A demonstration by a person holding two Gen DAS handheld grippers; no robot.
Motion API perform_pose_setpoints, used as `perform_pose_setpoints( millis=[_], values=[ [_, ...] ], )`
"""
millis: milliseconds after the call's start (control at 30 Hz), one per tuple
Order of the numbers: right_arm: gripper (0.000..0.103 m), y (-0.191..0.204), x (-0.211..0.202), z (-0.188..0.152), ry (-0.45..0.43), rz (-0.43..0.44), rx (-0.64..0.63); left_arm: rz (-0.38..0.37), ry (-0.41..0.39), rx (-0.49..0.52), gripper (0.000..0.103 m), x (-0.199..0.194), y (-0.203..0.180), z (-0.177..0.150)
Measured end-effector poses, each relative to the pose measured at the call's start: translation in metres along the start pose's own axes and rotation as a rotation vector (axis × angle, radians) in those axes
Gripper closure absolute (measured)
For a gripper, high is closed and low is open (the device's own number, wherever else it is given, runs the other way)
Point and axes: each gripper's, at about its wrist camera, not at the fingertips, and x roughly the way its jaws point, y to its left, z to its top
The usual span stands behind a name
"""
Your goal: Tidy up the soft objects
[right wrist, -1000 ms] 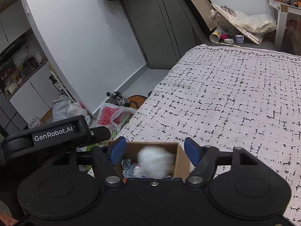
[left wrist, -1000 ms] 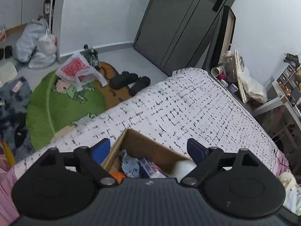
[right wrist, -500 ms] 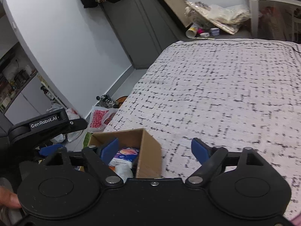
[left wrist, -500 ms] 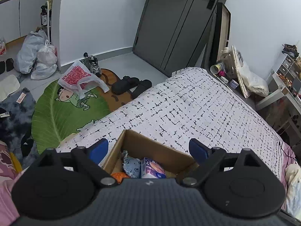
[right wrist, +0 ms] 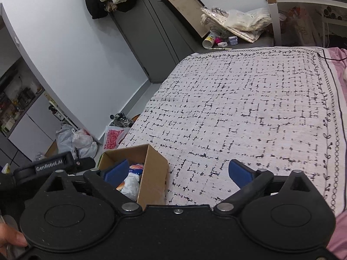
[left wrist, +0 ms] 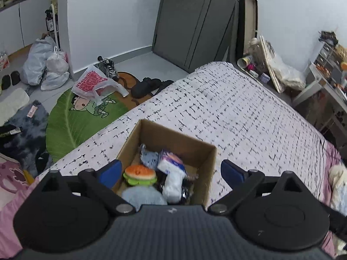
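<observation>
Left view only: burger-shaped plush toy (left wrist: pixel 139 174), pale-blue plush (left wrist: pixel 143 196), white tissue pack (left wrist: pixel 172 183) inside brown cardboard box (left wrist: pixel 173 139) at bed (left wrist: pixel 227 112) edge. Left tongs (left wrist: pixel 170 171), right tongs (right wrist: pixel 179 172) opening, empty.

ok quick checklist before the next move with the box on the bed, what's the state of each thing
1. Left gripper empty: ok, jaws opening, nothing pressed between the pads; it hangs over the cardboard box.
2. Right gripper empty: ok, jaws opening wide; only the box's corner and the bedspread show between them.
3. Soft items inside the box: ok, burger plush, tissue pack, white plush and blue plush sit below the rim.
4. Box upright on the bed: ok.
5. More loose soft items left to collect: cannot tell; something pale lies at the bed's right edge.
</observation>
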Motion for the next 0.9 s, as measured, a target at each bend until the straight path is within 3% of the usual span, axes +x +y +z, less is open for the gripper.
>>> perform_pose_setpoints(
  millis=[333, 900],
  values=[
    [0.0, -0.015, -0.046, 0.005, 0.013, 0.035, -0.009, -0.015, 0.018, 0.026, 0.003, -0.048, -0.016, -0.023],
    [0.0, -0.027, -0.114, 0.001, 0.036, 0.065, -0.074, -0.016, -0.052, 0.044, 0.003, -0.123, -0.026, -0.05]
  ],
)
